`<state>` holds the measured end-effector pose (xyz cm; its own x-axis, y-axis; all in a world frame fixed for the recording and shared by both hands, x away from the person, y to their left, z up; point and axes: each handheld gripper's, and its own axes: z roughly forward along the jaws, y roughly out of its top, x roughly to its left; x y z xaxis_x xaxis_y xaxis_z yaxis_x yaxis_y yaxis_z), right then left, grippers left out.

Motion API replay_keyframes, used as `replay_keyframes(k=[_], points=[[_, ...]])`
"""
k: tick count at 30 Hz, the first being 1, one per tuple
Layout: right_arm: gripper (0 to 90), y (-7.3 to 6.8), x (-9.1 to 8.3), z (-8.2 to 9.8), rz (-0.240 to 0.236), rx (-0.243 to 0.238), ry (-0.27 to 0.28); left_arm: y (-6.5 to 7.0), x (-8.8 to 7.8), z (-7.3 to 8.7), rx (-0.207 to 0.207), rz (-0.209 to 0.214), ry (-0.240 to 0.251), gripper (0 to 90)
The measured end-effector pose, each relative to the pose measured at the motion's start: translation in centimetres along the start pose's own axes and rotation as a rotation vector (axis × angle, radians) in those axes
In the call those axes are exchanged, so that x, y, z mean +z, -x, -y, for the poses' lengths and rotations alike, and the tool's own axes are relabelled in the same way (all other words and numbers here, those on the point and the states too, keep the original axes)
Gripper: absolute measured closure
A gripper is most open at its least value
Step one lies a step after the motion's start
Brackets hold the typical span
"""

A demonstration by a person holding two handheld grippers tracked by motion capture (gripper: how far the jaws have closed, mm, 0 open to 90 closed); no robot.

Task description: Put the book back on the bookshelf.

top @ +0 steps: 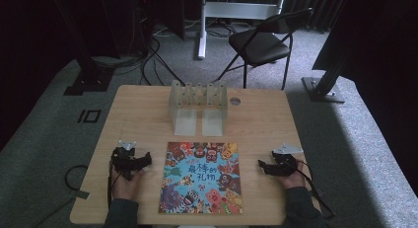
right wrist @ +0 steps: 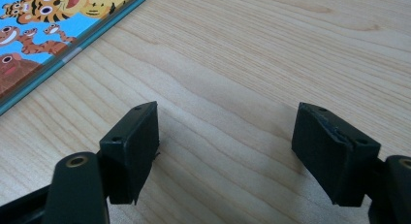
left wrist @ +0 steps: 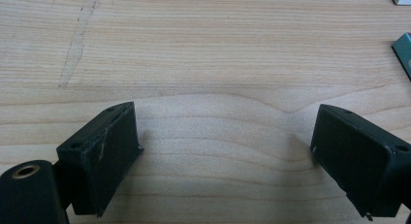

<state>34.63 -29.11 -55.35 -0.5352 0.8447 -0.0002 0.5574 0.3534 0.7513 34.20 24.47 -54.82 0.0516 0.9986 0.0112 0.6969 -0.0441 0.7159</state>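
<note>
Overhead, the picture book (top: 201,177) lies flat between the left gripper (top: 144,160) and right gripper (top: 262,165). Both jaw pairs gape, released over bare table (left wrist: 203,64). Alongside, the book's edge (right wrist: 63,54) invites a low, level slide underneath.

a light wooden table (top: 138,104) stands on grey carpet (top: 345,139) at the centre of the frame. behind it, upper right, sits a black folding chair (top: 261,43); a white stand (top: 202,25) rises at top centre. cables (top: 153,60) trail upper left. dark, possibly curtained, surroundings fill the top corners.
</note>
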Motion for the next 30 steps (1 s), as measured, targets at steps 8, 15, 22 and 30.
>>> replay_keyframes(k=[8,15,22,30], points=[[24.8,0.0,0.0,0.0,0.001,-0.001,0.000,0.0,0.0,0.0,0.001,0.001,-0.001,9.9],[20.3,-0.1,0.1,-0.1,-0.008,-0.012,-0.008,-0.1,0.0,0.0,0.024,0.019,-0.001,9.9],[28.3,-0.3,-0.3,-0.1,0.002,0.002,-0.003,-0.1,0.0,0.0,0.025,0.019,-0.001,9.9],[29.6,-1.1,-1.4,-1.1,0.016,-0.027,0.029,-0.1,0.0,0.0,0.025,0.020,-0.001,9.9]])
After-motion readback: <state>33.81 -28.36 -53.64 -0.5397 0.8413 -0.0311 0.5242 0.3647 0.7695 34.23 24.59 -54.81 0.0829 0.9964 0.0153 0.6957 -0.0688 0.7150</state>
